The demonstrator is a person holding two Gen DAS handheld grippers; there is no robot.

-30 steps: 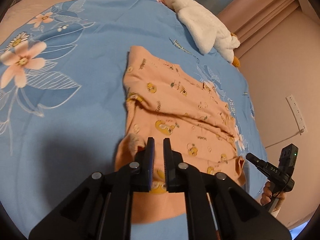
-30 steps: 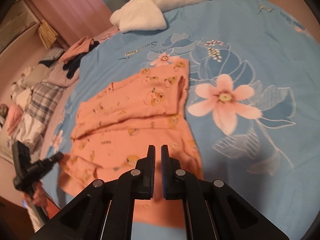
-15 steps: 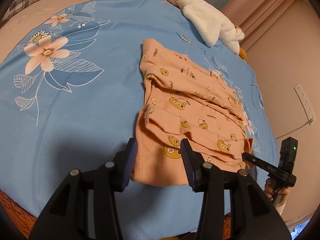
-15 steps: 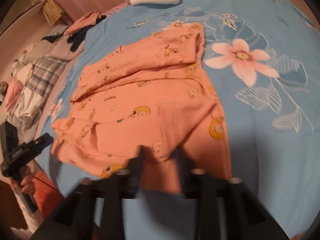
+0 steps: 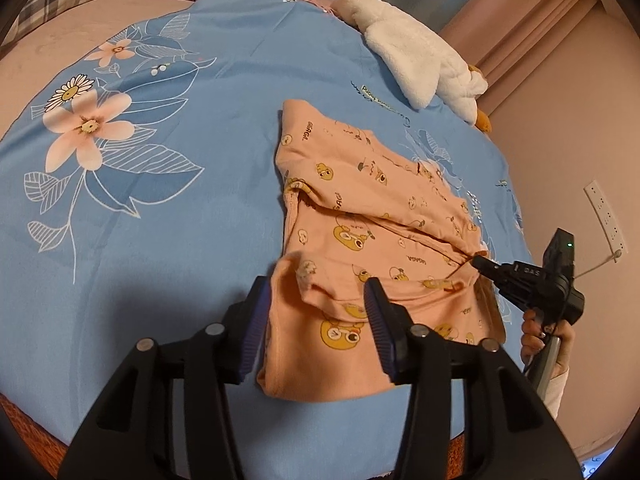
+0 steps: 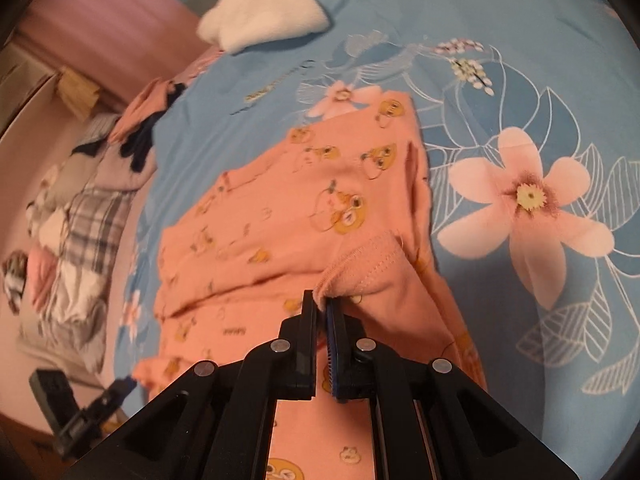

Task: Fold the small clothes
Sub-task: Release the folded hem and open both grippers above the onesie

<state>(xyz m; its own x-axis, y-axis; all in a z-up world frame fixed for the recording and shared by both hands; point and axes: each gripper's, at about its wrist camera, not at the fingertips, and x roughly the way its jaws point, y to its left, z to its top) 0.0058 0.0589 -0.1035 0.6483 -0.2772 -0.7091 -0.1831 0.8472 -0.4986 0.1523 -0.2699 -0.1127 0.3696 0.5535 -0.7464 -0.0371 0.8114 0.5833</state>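
letting go on my left side is the main change: a second ago my left hand-held gripper (image 5: 316, 316) had its jaws nearly together over the near edge of the peach garment (image 5: 372, 216), and now they are opening, standing either side of the folded near corner without pressing it, so that corner lies released on the blue bedspread (image 5: 168, 160). my right hand-held gripper (image 6: 320, 312) is clenched on a stitched hem of the same garment, the cloth bunched between its pads and lifted a little; a second ago its jaws were shut with no cloth visibly in them, so this pinch is new. the garment itself lies near the bed's near edge, partly folded with a band doubled across its middle, well apart from the white plush toy (image 5: 420, 60) at the far side. i judge one fold is laid down and the right side is set to carry the hem across for the next; the hem pinch looks shallow and could slip.
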